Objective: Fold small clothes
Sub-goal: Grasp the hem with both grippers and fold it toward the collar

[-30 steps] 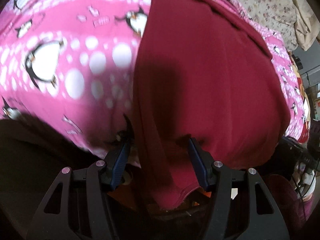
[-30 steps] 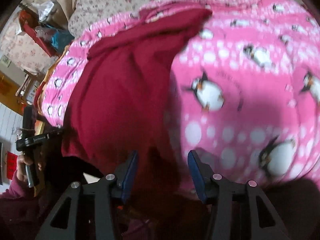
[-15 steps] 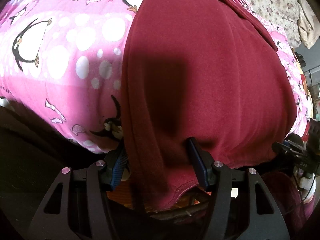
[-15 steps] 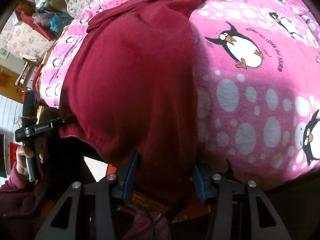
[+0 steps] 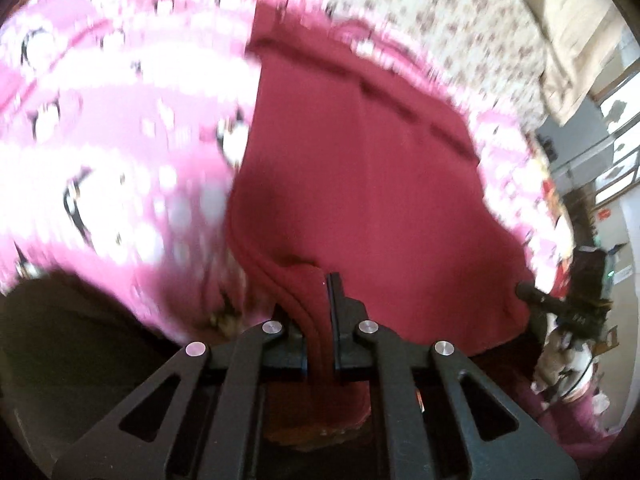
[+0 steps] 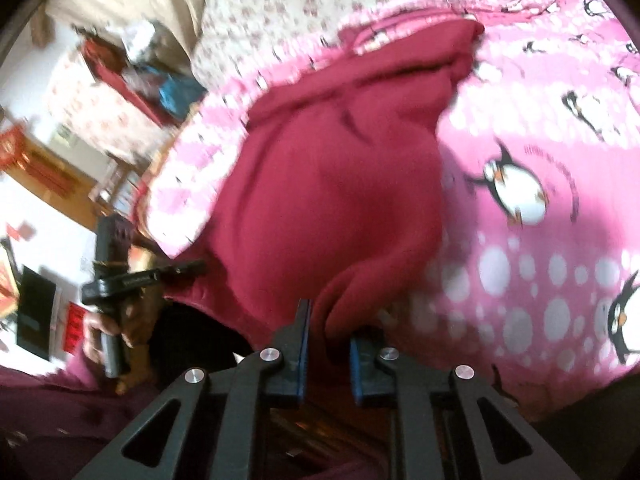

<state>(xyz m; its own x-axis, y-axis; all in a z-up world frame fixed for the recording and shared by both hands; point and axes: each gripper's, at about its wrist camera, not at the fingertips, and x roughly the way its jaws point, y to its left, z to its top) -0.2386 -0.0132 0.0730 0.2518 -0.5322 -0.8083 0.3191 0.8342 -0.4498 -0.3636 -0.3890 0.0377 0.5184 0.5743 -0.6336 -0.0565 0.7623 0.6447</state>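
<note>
From the left wrist I see my left gripper (image 5: 325,312) with its jaws just having closed, clamped tight on a bunched bit of the near hem of the red garment (image 5: 360,184), cloth rising between the pads. The garment lies spread on the pink blanket (image 5: 100,152), its far edge running slantwise near the floral sheet (image 5: 460,32); no fold is laid yet, so I judge the task is at its start: corners pinched, the lift and fold-over left to do. To the left of the garment the blanket lies bare and gives room to swing; on the right the garment's side edge hangs near the bed's edge, where my other tool pokes in, so there I have less margin. From the right wrist my right gripper (image 6: 329,332) has also been closing, and a thick lump of the garment (image 6: 332,200) sits between its jaws; the blur keeps me from being sure both pads press, though it looks gripped. The garment stretches away toward the sheet (image 6: 280,12), rumpled at the far end. The blanket (image 6: 540,280) to the right is open room; to the left my left gripper (image 6: 192,268) bites the other near corner beside the bed's edge, with room clutter beyond
</note>
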